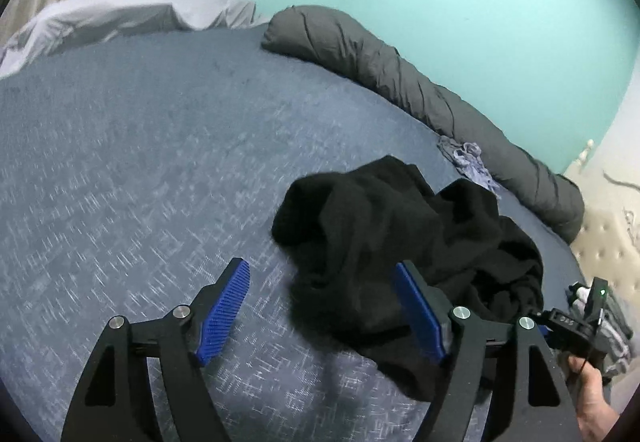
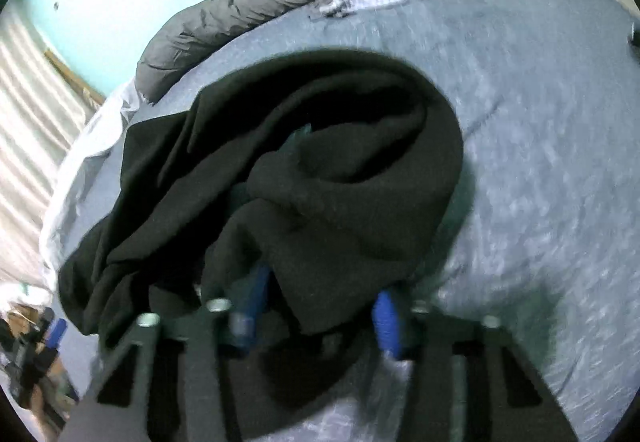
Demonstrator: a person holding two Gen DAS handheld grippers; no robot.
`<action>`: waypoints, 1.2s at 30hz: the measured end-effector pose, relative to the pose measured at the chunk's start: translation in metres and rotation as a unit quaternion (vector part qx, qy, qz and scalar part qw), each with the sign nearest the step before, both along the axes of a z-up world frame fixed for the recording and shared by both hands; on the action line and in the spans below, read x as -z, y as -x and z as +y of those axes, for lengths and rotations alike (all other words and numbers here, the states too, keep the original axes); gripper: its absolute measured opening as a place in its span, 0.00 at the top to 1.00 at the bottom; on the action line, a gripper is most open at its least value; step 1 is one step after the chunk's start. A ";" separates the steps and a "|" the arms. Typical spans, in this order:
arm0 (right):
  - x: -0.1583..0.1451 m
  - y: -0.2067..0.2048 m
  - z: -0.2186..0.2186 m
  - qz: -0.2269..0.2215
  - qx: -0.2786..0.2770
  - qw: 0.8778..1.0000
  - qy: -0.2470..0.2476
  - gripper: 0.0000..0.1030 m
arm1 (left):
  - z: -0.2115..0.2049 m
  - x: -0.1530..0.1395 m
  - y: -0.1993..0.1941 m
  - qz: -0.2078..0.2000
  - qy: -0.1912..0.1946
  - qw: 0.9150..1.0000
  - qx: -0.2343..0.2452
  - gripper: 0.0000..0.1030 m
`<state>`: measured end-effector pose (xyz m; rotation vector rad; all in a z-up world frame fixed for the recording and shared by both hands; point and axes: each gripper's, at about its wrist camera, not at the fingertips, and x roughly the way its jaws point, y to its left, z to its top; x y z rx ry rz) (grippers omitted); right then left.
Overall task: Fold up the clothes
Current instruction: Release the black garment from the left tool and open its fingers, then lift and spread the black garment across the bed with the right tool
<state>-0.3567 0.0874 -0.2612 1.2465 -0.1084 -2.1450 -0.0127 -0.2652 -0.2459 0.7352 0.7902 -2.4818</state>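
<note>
Your left gripper has its blue jaws spread wide with nothing pinched between them, and only its right pad sits against the edge of the black garment. Your right gripper has its jaws closer together with a fold of that garment between them, gripping it. The garment lies crumpled on the blue bed cover, near the rolled grey blanket.

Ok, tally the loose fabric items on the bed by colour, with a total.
Black: 1, the crumpled black garment
Grey: 1, the rolled grey duvet
Pale lilac: 1, the small crumpled cloth
White: 1, the bunched white sheet
Total: 4
</note>
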 end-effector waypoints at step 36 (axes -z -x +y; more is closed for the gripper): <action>-0.084 0.095 0.151 0.111 0.159 0.971 -0.137 0.50 | 0.024 0.004 0.025 -0.011 0.011 0.999 0.034 0.24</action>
